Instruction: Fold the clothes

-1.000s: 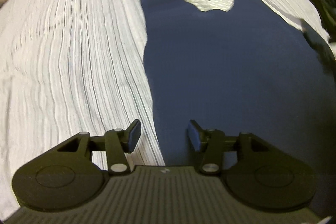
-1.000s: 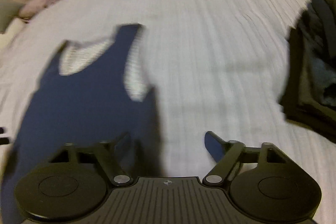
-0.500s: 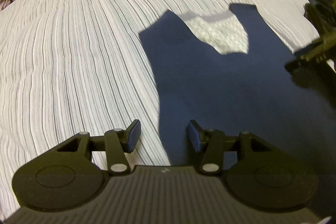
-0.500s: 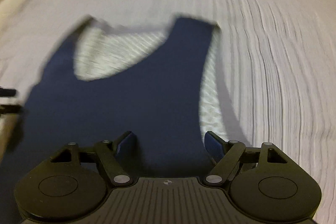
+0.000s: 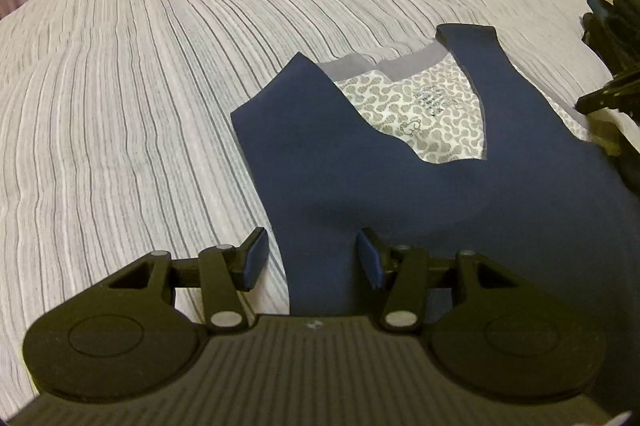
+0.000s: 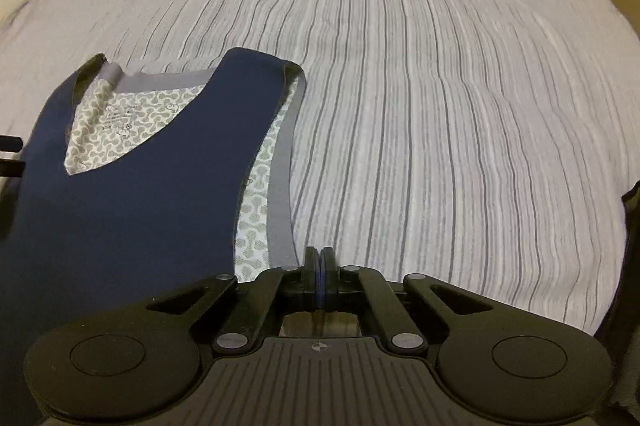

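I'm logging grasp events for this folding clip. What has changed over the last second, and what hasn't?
The right gripper has closed: its fingers stood apart half a second ago and now meet, at the grey-trimmed side edge of the navy vest. Whether cloth is pinched between them cannot be seen. The left gripper stays open, straddling the vest's other edge. The vest still lies flat on the striped bedspread.

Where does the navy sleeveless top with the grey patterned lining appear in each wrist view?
Left wrist: navy sleeveless top right of centre, running to the bottom edge between the open jaws.
Right wrist: navy sleeveless top lower left, beside the shut jaws.
Shared landmark: printed label inside the neckline.
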`<move>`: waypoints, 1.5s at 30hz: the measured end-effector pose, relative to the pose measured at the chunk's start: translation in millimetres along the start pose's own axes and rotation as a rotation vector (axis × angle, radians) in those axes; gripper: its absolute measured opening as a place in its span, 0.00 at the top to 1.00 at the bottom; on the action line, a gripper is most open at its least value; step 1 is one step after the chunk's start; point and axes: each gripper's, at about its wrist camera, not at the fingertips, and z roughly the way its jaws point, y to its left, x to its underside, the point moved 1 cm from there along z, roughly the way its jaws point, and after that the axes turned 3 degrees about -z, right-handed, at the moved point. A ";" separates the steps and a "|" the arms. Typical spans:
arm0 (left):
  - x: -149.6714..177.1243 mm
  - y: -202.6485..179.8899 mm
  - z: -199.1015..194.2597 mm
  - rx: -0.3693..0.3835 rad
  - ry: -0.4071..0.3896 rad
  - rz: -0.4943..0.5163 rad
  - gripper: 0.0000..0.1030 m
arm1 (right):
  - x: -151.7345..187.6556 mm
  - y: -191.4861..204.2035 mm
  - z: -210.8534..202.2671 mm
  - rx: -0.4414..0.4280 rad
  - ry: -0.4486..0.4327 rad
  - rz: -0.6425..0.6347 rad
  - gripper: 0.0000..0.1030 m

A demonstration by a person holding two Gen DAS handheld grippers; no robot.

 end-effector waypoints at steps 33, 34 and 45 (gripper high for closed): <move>-19.3 2.6 -6.3 0.045 -0.040 -0.068 0.73 | -14.4 8.8 22.3 -0.035 -0.038 0.032 1.00; -12.0 4.9 -10.4 0.039 -0.036 -0.074 0.73 | -11.0 8.7 19.5 -0.036 -0.044 0.037 1.00; 151.5 -5.2 -100.2 0.053 0.088 -0.294 0.67 | 81.5 58.1 -61.9 -0.040 -0.059 0.064 0.27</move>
